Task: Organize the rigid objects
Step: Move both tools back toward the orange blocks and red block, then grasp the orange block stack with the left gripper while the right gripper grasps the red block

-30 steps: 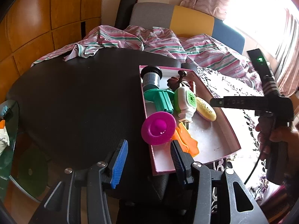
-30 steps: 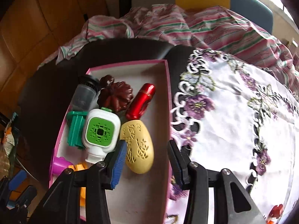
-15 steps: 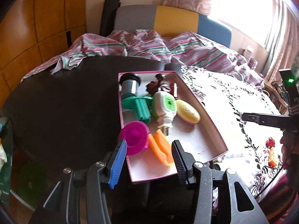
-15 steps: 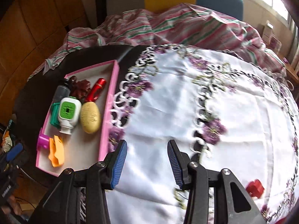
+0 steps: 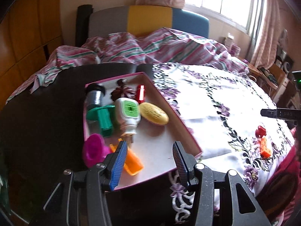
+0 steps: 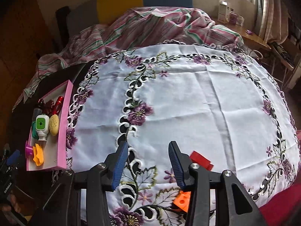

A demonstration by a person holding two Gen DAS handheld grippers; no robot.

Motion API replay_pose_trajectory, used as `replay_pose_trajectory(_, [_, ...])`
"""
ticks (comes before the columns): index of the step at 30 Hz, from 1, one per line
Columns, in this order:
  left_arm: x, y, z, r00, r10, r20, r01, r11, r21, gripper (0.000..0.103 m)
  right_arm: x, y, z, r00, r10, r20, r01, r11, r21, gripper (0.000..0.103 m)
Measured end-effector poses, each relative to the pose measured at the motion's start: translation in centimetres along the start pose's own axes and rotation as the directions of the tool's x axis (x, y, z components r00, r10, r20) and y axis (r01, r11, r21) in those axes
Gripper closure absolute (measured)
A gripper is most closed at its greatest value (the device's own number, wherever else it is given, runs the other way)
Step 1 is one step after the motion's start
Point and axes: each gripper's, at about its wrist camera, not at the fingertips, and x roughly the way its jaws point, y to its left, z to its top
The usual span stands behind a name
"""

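I am looking at a pink-walled tray (image 5: 170, 111) with a pale floor at centre left of my left view. It is carrying a magenta cup (image 5: 93, 149), an orange piece (image 5: 132, 160), a green part (image 5: 102, 118), a white bottle with a green grille face (image 5: 128, 113), a yellow oval with a lattice pattern (image 5: 154, 113), a red cylinder (image 5: 140, 93) and a dark brown flower shape (image 5: 120, 93). My pads (image 5: 118, 164) are showing ribbed blue on black arms. A white cloth embroidered with purple flowers and dark leafy scrolls (image 6: 197, 98) is filling my right view, with a red block (image 6: 200, 160) and an orange block (image 6: 181, 200) at lower centre. Behind, a pink, green and white striped sheet (image 5: 160, 45) is lying below a grey, yellow and blue headboard (image 5: 148, 20).
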Motion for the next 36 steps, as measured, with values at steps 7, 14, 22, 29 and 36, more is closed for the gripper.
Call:
replay_pose_trajectory(7, [1.2,-5.0,1.2,0.996,-0.093,-0.018,0.094,0.989,0.116,0.052,-1.7,-6.0,-1.2,0.999,-0.043,0.027,0.038,0.986,0.160,0.058])
replay_pose_trajectory(14, [3.8,-12.1,1.5,0.966,-0.239,-0.102,0.257,0.935,0.243,0.051,-1.8,-10.9,-3.2,0.998,0.002,0.058,-0.022,0.934,0.358,0.058])
replay_pose_trajectory(22, [7.1,-21.2,0.4,0.855,-0.439,-0.275,0.508,0.815,0.279,0.051,-1.6,-12.5,-3.9,0.987,0.102,0.121,-0.147,0.877,0.458,0.058])
replay_pose_trajectory(29, [8.7,-27.4,-0.2,0.810,-0.469,-0.352,0.577,0.746,0.333,0.051,-1.9,-13.0,-4.3,0.975,0.142,0.171,-0.209,0.851,0.482,0.058])
replay_pose_trajectory(36, [11.6,-30.4,-0.5,0.786,-0.454,-0.420,0.595,0.742,0.310,0.053,-1.9,-13.7,-4.7,0.962,0.184,0.202,-0.264,0.821,0.507,0.058])
